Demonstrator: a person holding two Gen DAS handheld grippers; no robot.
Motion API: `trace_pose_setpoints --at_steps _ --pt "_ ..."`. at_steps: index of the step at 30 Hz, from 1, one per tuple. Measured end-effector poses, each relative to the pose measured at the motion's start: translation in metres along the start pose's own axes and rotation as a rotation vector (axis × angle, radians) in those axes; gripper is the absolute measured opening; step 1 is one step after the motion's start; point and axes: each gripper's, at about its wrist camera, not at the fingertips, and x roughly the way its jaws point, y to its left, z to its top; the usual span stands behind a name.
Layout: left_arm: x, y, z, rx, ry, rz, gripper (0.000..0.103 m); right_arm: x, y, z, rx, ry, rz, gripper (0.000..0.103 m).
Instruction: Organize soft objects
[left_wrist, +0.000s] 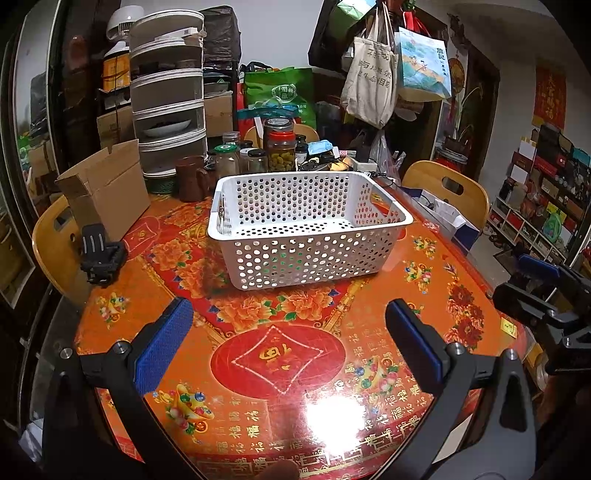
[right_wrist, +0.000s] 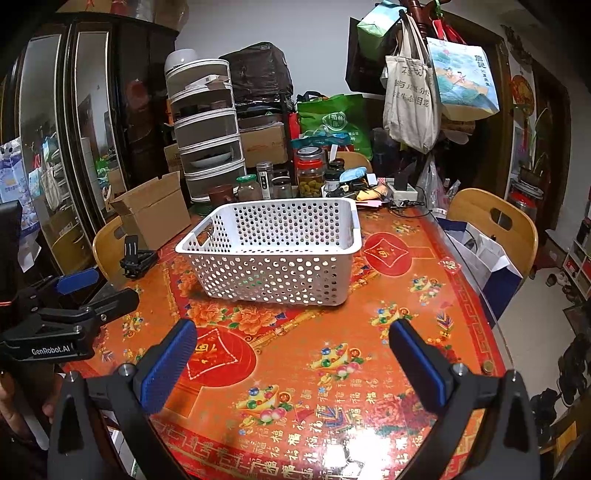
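Note:
A white perforated plastic basket (left_wrist: 310, 221) (right_wrist: 273, 251) stands on the round table with the orange and red patterned cloth (left_wrist: 280, 354) (right_wrist: 314, 354). Bits of green and red show through its holes, but I cannot tell what lies inside. My left gripper (left_wrist: 288, 332) is open above the near table, short of the basket, nothing between its blue pads. My right gripper (right_wrist: 291, 350) is also open and empty, in front of the basket. Each gripper shows at the edge of the other's view: the right gripper (left_wrist: 546, 291), the left gripper (right_wrist: 70, 306).
An open cardboard box (left_wrist: 107, 192) and a black clip stand (left_wrist: 101, 254) sit at the table's left. Jars (left_wrist: 280, 146), a brown mug (left_wrist: 192, 177) and clutter line the far edge. Wooden chairs (left_wrist: 450, 192) stand around the table. Bags hang at the back.

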Motion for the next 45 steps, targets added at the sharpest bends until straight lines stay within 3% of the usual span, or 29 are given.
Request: trace_pose_setpoints --at_steps 45 --pt "0.012 -0.001 -0.004 0.029 0.026 0.013 0.103 0.004 0.001 0.000 -0.008 0.015 0.008 0.103"
